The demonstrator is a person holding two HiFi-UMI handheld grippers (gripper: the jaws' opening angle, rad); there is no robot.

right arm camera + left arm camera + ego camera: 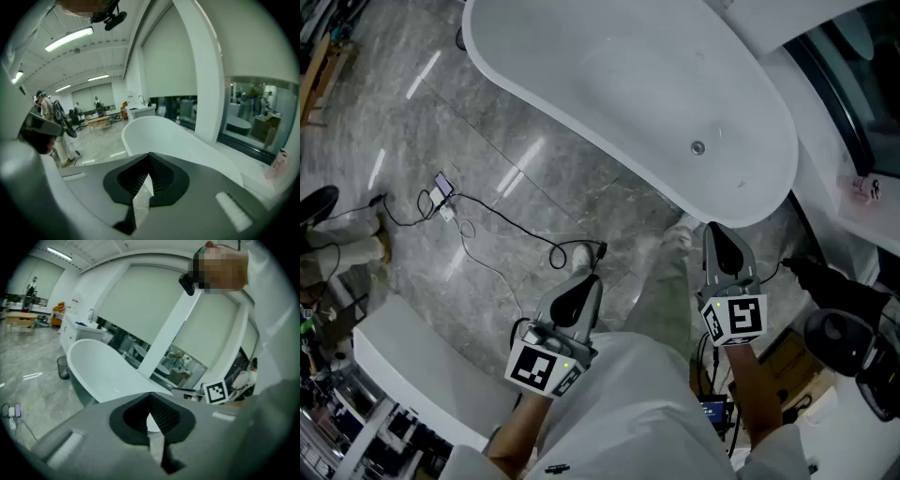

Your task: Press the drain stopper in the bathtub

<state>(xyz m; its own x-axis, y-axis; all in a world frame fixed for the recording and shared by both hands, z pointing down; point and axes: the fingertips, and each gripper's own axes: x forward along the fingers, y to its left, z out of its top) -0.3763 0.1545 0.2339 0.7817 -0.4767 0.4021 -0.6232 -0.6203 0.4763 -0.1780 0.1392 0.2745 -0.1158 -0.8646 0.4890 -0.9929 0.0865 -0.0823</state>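
Note:
A white oval bathtub (628, 84) fills the upper middle of the head view. Its small round metal drain stopper (697, 147) sits on the tub floor near the near end. My left gripper (584, 284) hangs over the grey floor, well short of the tub, jaws together and empty. My right gripper (720, 236) is just outside the tub's near rim, also shut on nothing. The tub (101, 366) lies ahead of the left gripper (152, 417) in the left gripper view. Beyond the right gripper (149, 177) the tub (164, 133) shows again. The stopper is hidden in both gripper views.
Black cables and a phone (442, 187) lie on the marble floor to the left. A white bench (422, 366) stands at lower left, black gear (844, 319) at the right. A small bin (63, 367) stands by the tub's far end. A window ledge runs behind the tub.

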